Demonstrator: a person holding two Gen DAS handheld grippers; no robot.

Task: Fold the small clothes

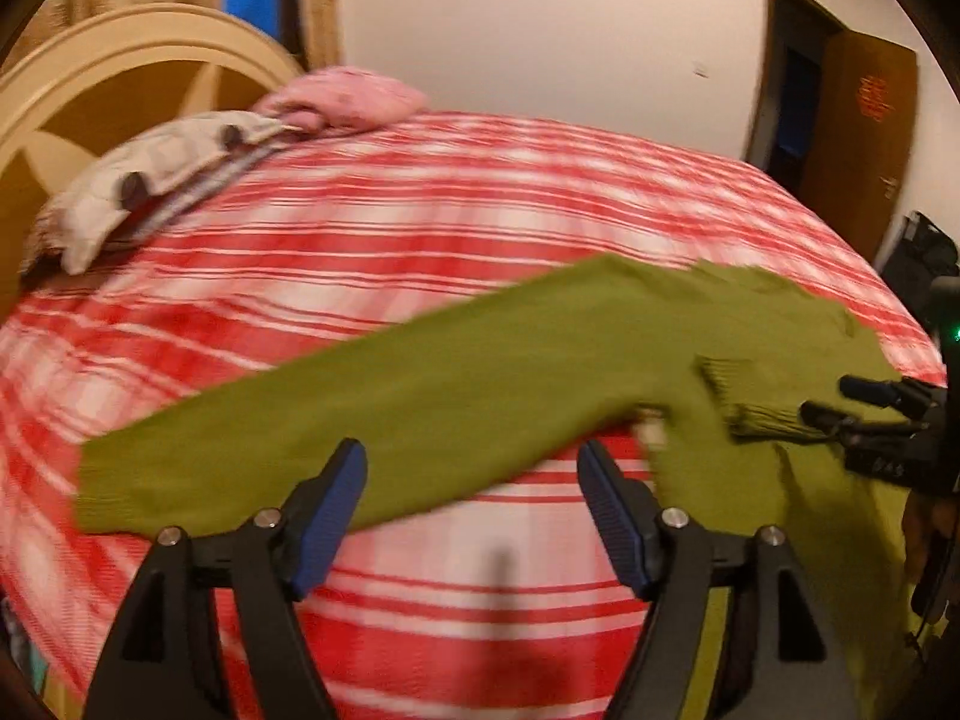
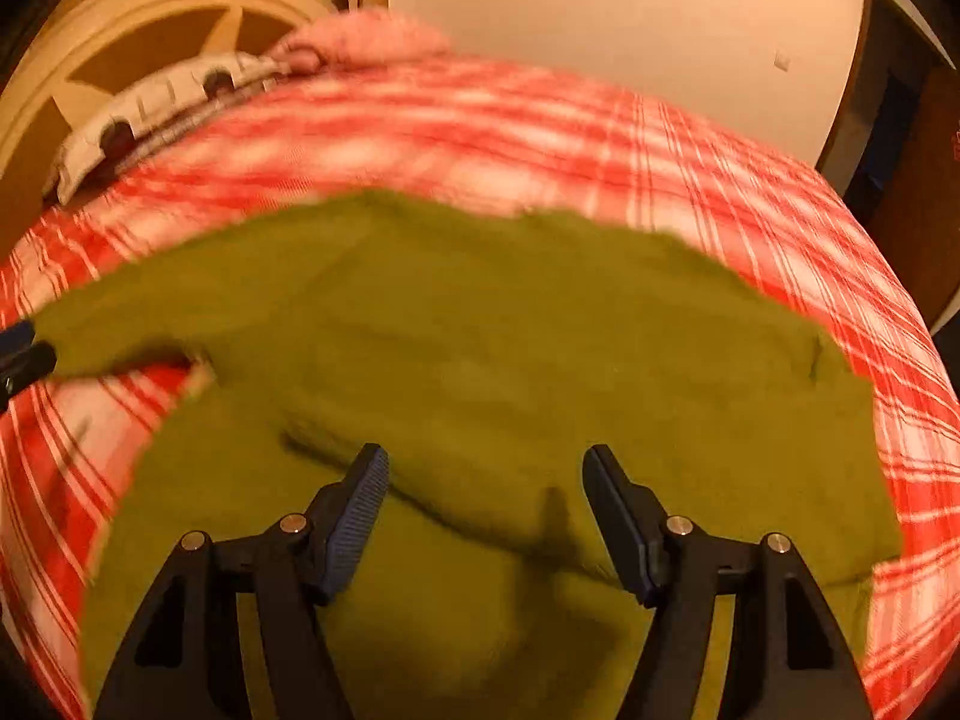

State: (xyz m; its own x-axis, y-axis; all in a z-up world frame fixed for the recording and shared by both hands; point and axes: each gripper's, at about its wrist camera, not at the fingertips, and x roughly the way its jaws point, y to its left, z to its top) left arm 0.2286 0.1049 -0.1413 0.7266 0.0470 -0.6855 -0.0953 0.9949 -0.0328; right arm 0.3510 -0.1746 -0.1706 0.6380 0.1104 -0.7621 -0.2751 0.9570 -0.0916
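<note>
Warm, yellowish indoor light is falling dimly from overhead, tinting both views orange. Motion blur is smearing the checked bedspread [image 1: 420,228] and the green sweater [image 2: 480,330]. Thin finger shadows are lying on the cloth. Fisheye distortion is bending the bed's edges, with dark vignetting filling the frame corners.

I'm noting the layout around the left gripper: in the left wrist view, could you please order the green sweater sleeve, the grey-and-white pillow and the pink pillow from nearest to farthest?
From the left gripper:
1. Green sweater sleeve, stretched across just beyond the fingertips.
2. Grey-and-white pillow, far left by the headboard.
3. Pink pillow, farthest back at the head of the bed.
</note>
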